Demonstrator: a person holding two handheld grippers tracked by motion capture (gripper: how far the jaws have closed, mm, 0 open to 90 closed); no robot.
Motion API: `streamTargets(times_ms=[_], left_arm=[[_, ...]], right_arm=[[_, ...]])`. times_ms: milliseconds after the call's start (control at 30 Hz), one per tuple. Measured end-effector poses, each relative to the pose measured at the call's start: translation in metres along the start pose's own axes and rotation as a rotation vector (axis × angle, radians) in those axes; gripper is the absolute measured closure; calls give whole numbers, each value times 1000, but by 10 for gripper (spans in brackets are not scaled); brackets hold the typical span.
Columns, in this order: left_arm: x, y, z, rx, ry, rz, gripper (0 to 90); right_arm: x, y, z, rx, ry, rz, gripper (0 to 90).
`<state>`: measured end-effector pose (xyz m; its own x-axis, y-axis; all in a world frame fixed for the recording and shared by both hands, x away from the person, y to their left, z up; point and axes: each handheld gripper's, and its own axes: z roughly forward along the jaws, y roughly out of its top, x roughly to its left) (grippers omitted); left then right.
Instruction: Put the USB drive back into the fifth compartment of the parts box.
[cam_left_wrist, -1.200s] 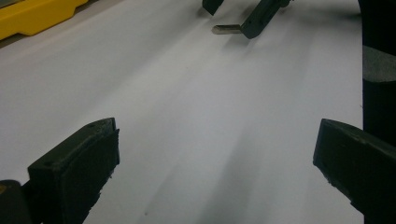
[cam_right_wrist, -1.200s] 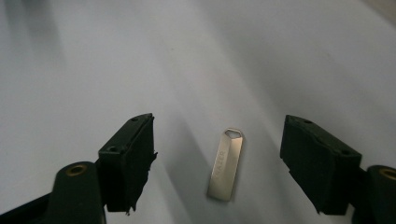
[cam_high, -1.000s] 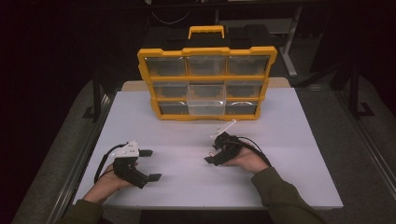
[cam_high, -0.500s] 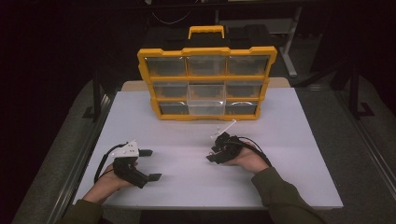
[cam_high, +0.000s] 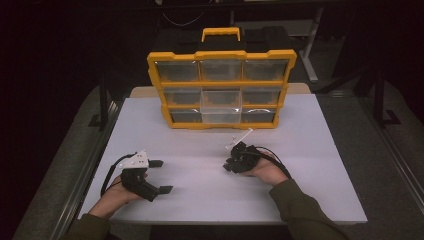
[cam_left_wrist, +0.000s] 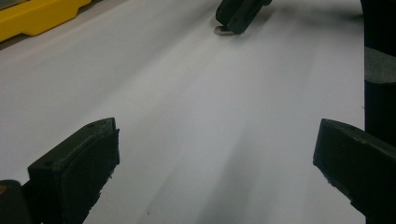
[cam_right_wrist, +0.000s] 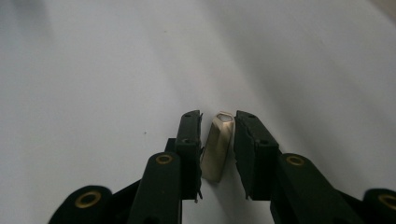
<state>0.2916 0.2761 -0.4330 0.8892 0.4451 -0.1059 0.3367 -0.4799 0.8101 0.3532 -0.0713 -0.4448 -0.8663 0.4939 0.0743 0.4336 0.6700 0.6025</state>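
Near the front edge of the white table (cam_high: 310, 150), toward its left corner, the left gripper (cam_high: 159, 176) rests in the person's left hand (cam_high: 116, 196) with its jaws spread wide, nothing between them but bare tabletop. Right of the table's middle, the right gripper (cam_high: 229, 164) sits in the right hand (cam_high: 267, 172), its jaws drawn in on a small hex-sided metal piece (cam_right_wrist: 217, 147), dull silver, standing between the pads; the left pad touches it, while on the other side I cannot tell whether it is pressed or just beside. At the back edge a yellow parts organizer (cam_high: 221, 89) stands upright with clear drawers and a yellow handle. No readable writing or brand shows on anything.
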Motion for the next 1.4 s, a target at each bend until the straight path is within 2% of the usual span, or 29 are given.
streamTargets(times_ms=[467, 800, 1300, 1400], left_arm=[[0, 0, 0, 1, 0, 1, 0], [0, 0, 0, 1, 0, 2, 0], [0, 0, 0, -2, -1, 0, 0], [0, 0, 0, -2, -1, -1, 0]], right_arm=[[3, 0, 2, 16, -31, -42, 754], [5, 2, 2, 32, -44, -50, 774], [2, 2, 0, 30, -31, -26, 779], [-1, 2, -5, 10, -23, -14, 778]])
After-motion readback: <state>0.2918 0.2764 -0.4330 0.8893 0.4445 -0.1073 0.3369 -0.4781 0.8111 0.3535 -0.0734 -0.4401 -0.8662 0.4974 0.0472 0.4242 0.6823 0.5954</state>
